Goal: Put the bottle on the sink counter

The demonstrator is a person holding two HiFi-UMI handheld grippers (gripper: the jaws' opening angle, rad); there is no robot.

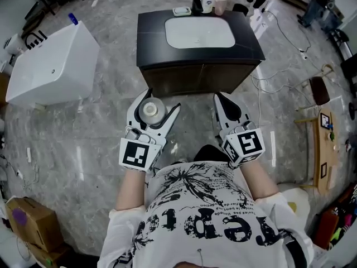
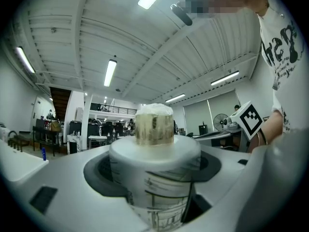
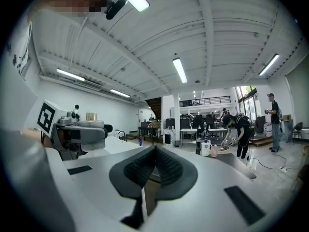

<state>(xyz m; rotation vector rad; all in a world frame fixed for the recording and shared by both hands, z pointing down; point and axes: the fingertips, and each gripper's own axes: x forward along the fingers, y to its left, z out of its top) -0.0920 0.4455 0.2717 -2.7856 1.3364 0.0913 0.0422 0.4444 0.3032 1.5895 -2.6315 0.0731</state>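
Between the jaws of the left gripper (image 1: 162, 100) stands the bottle (image 2: 154, 178), upright and clamped round its body (white label, pale cap on top). Just to its right, the right gripper (image 3: 155, 153) is empty, pads pressed together. Ahead of both, well apart, stands the dark sink counter (image 1: 248, 44) with its white basin (image 1: 199, 32).

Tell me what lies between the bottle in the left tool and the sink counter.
Nothing: in the head view only grey floor separates the bottle from the sink counter.
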